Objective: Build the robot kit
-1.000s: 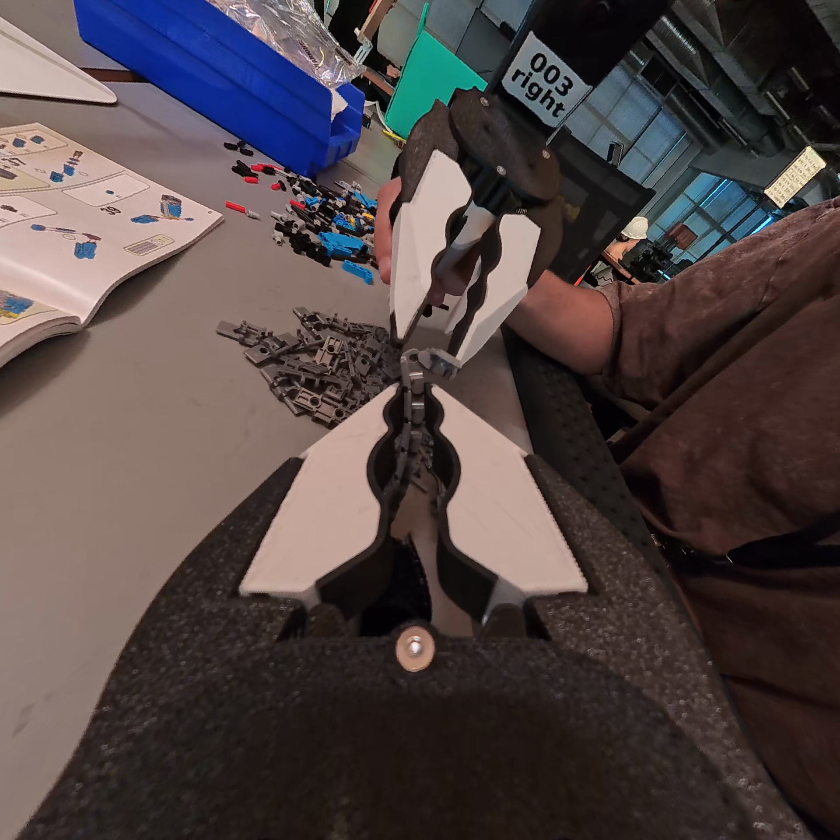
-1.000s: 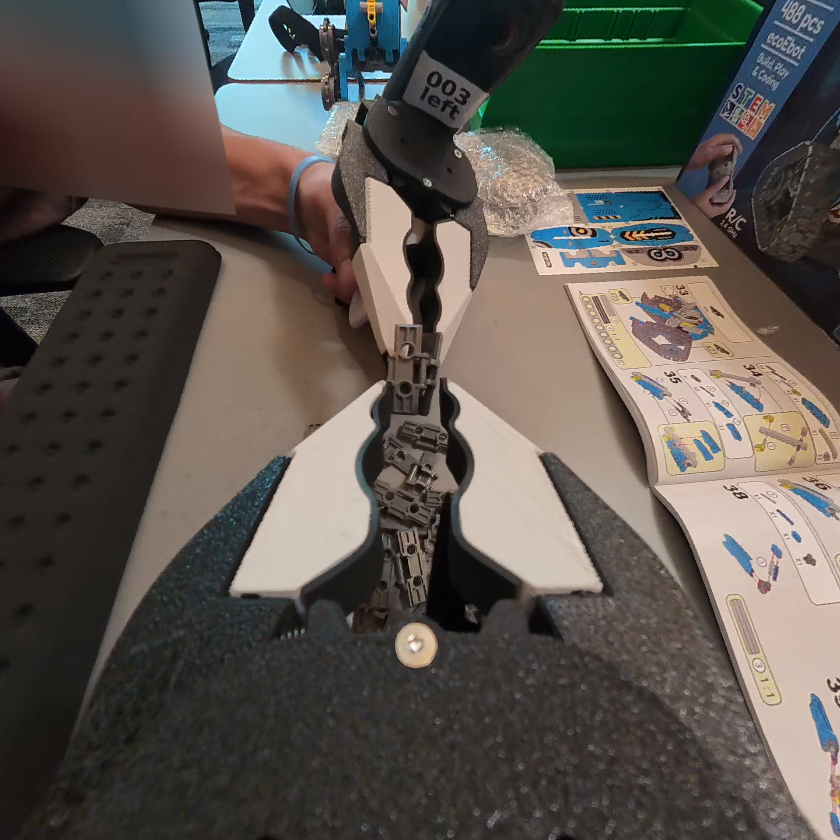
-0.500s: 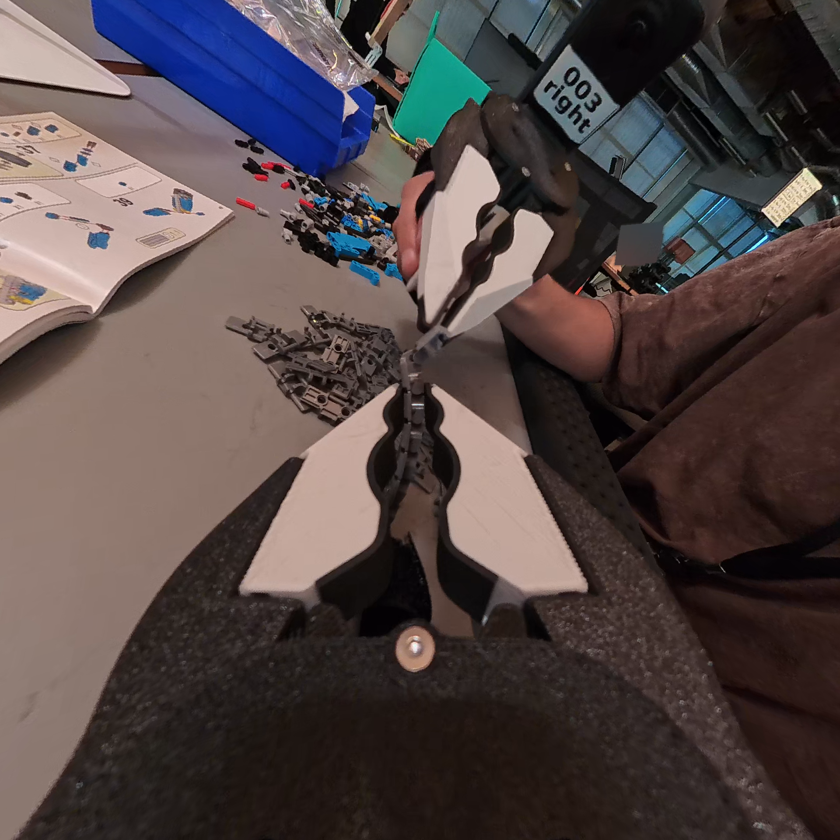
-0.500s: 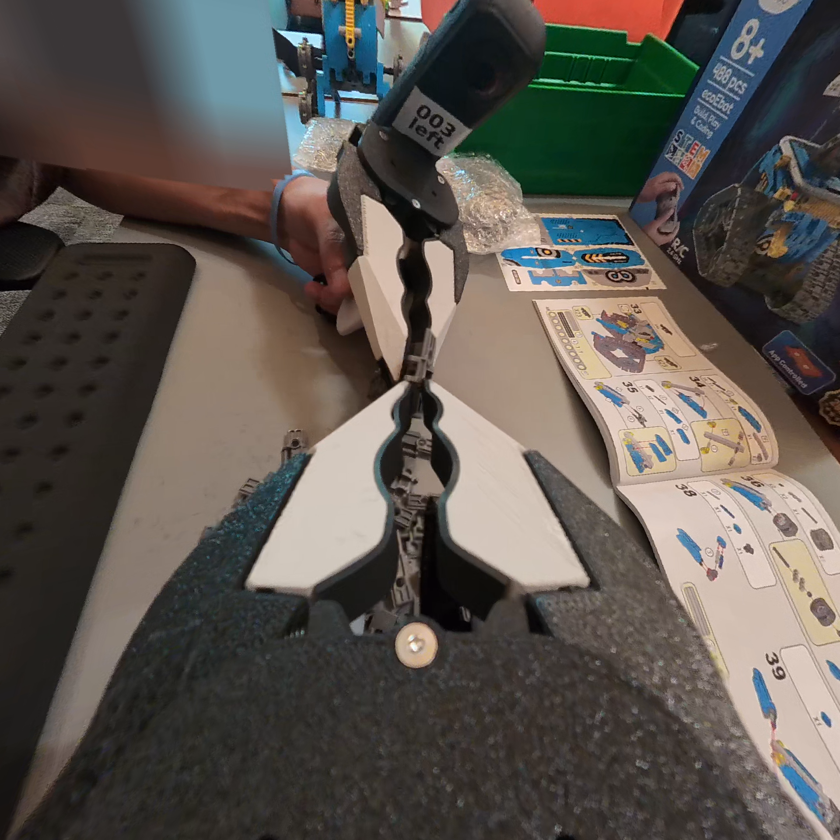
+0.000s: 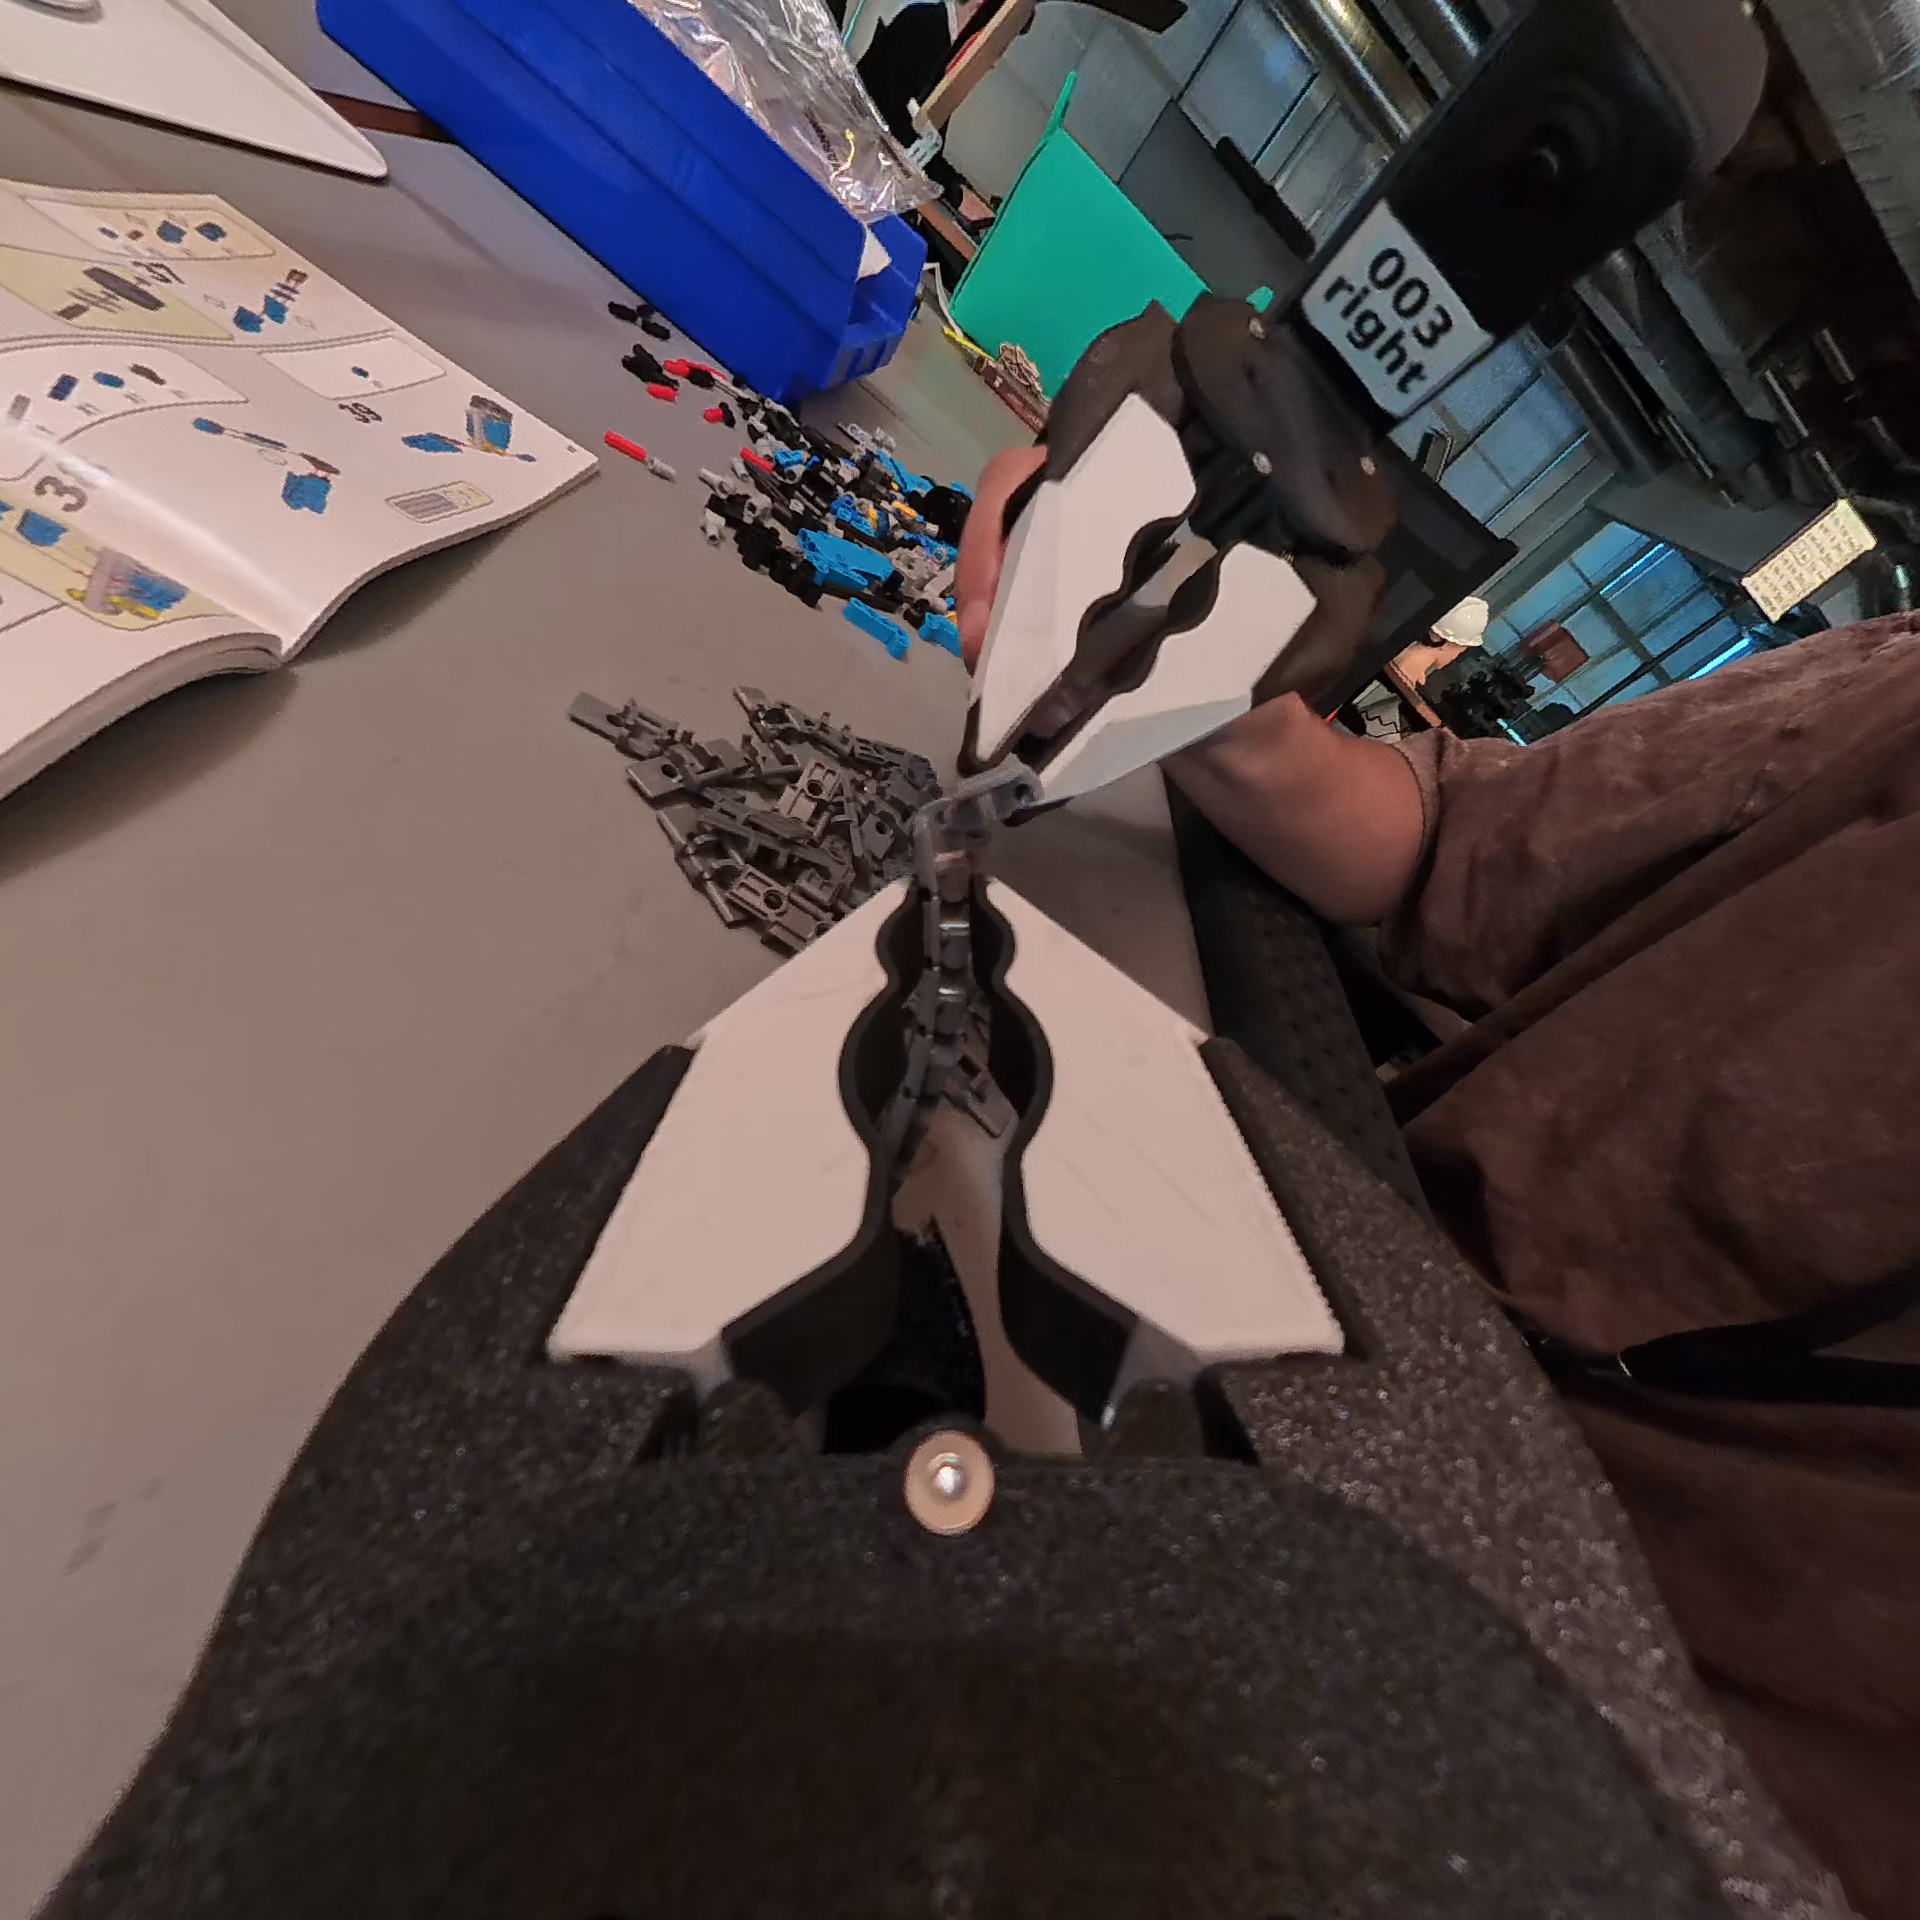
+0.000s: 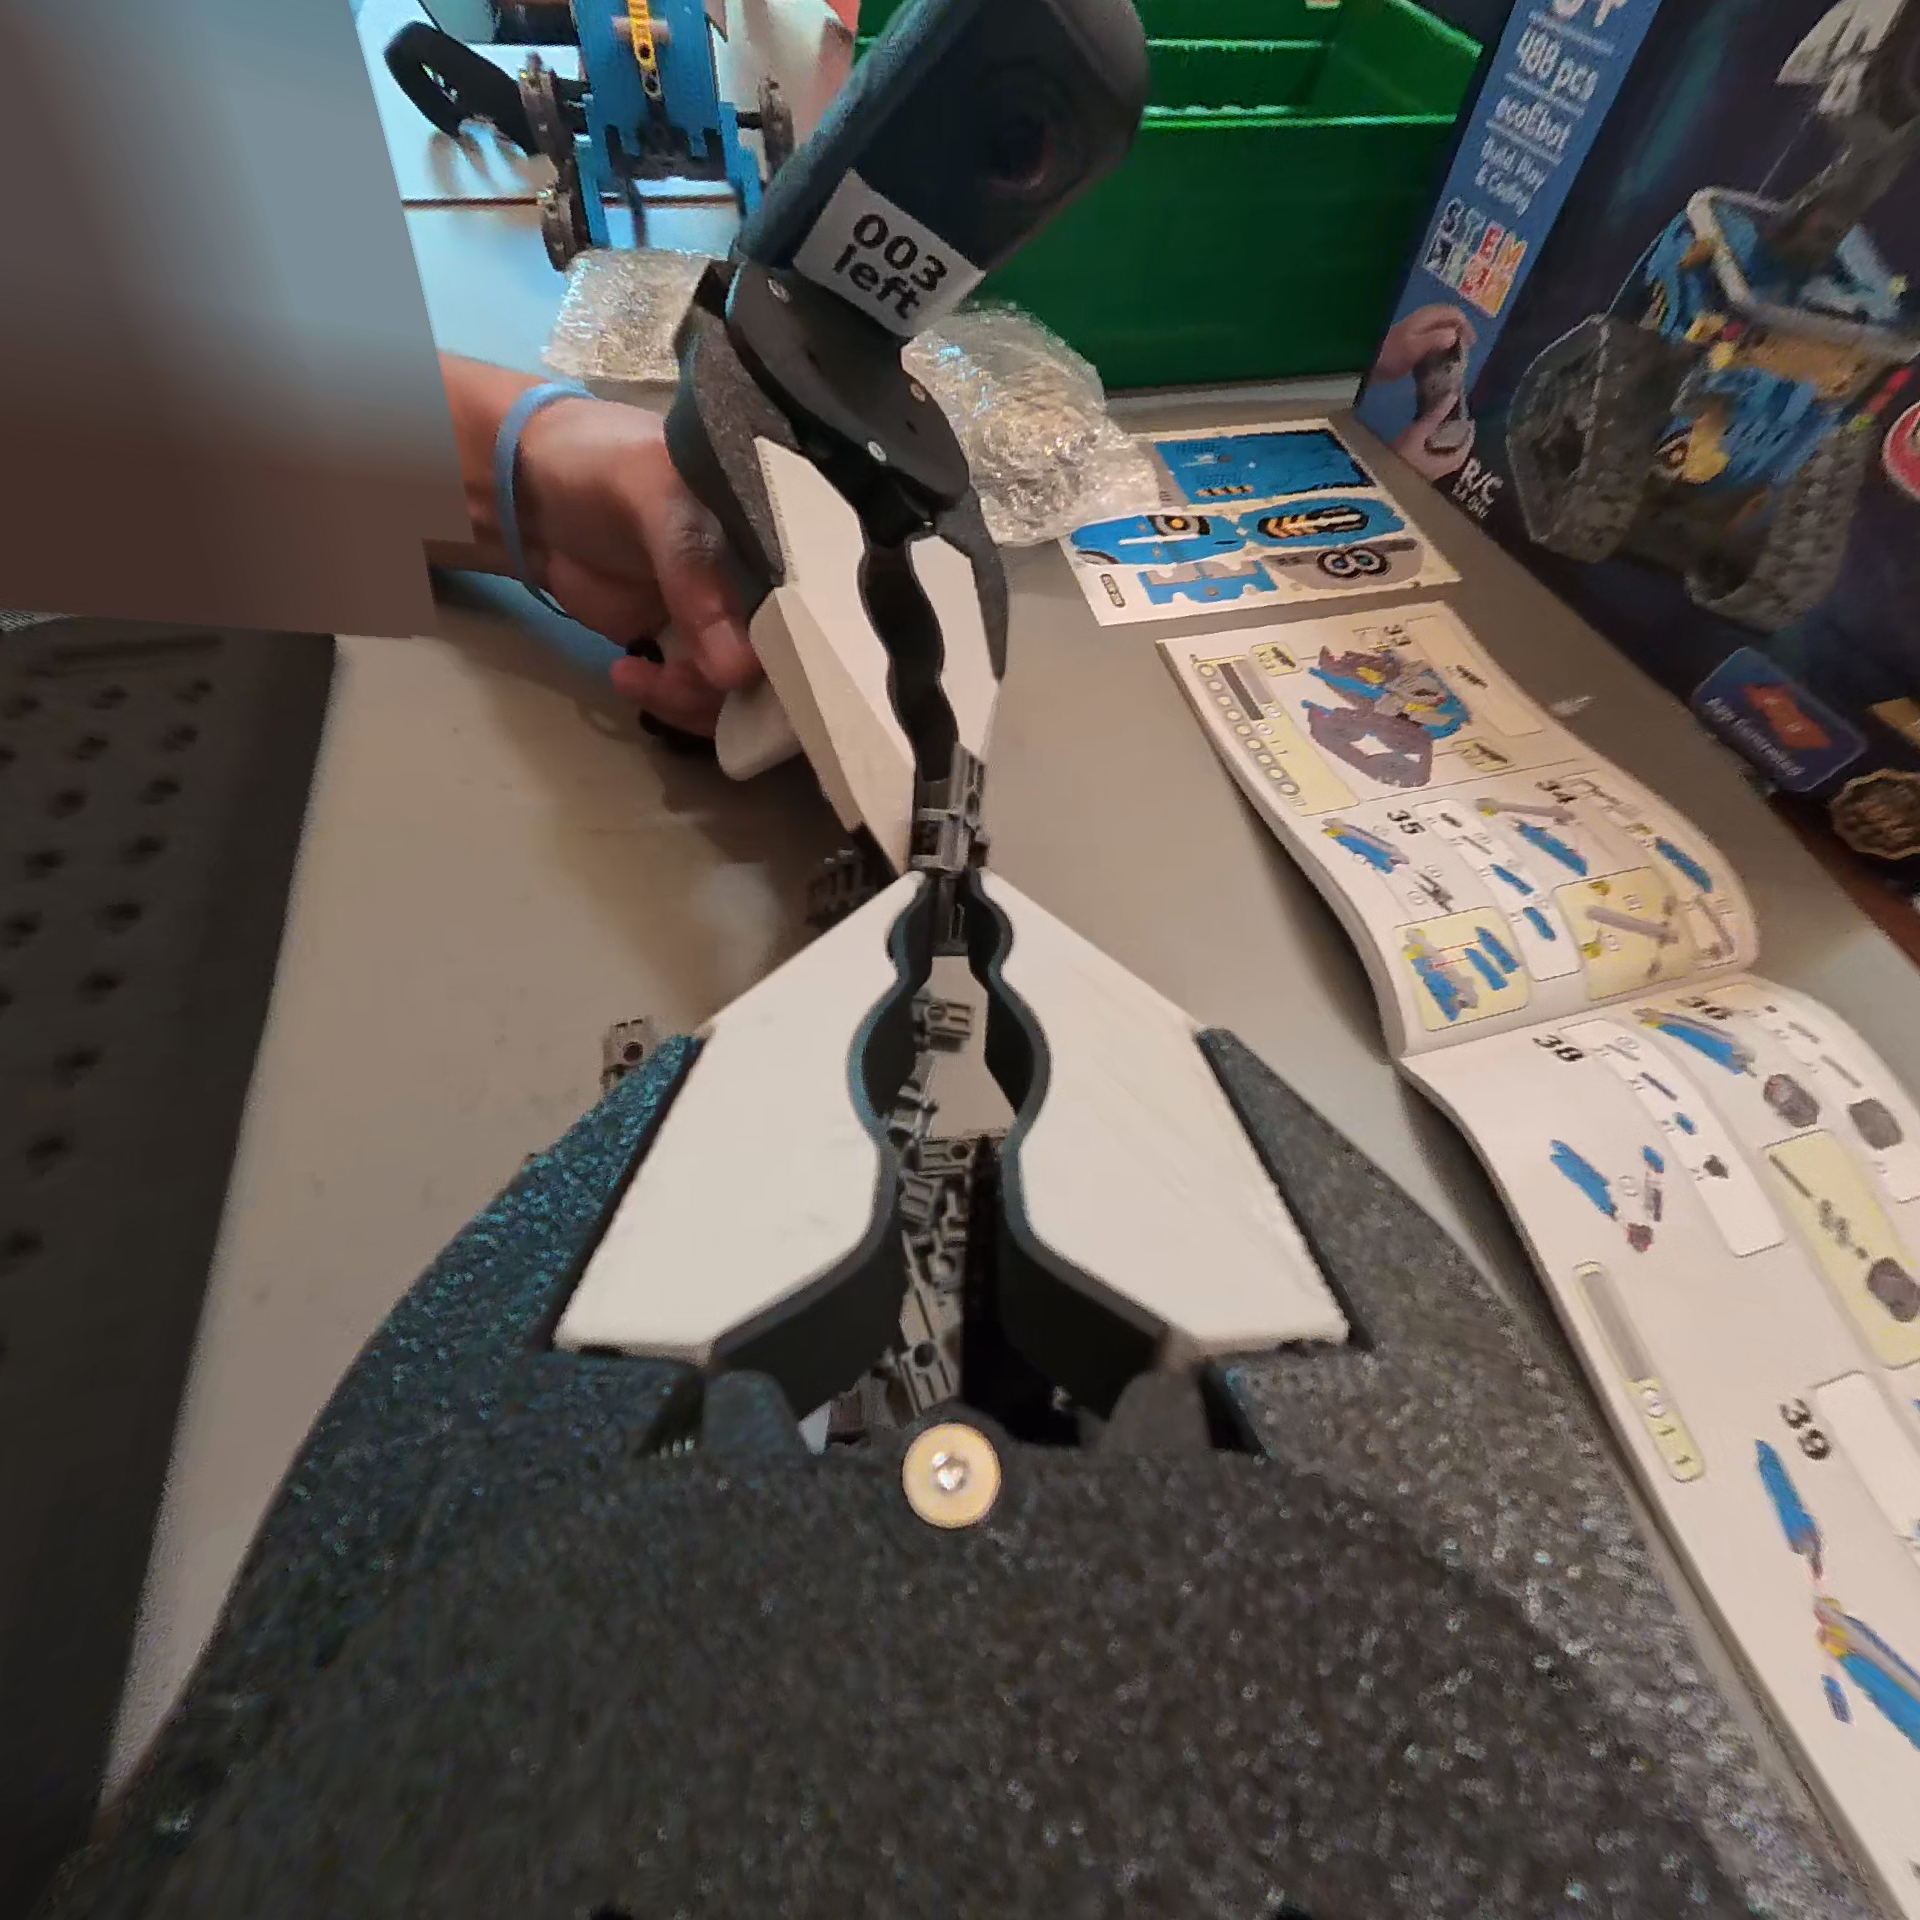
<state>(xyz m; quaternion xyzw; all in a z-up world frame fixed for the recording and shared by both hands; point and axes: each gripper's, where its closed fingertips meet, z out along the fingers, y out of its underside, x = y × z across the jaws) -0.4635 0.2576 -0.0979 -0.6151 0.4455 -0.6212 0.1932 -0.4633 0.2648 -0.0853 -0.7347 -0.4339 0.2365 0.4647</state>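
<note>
In the left wrist view an open instruction booklet (image 5: 239,457) lies at nine to ten o'clock on the grey table (image 5: 312,987), with a blue bin (image 5: 665,197) beyond it at eleven. Toward the centre, a scatter of blue, black and red small parts (image 5: 831,520) sits just short of the bin, and nearer still a heap of grey links (image 5: 769,800) lies beside the fingertips. The left gripper (image 5: 948,883), at the centre, has its jaws drawn narrow onto a grey link chain (image 5: 940,997) that runs back between them. At one o'clock the right gripper (image 5: 1003,779) comes in tip to tip, pinched on a single grey link (image 5: 992,795) that touches the chain's end. A brown sleeve (image 5: 1662,987) fills three o'clock.

In the right wrist view a black perforated mat (image 6: 125,987) lies at nine o'clock. A hand (image 6: 623,561) with a blue wristband grips the left gripper at eleven to twelve. To the right of centre a sticker sheet (image 6: 1257,520) and the booklet run from one to four o'clock, with a green bin (image 6: 1247,208) and a product box (image 6: 1683,312) behind.
</note>
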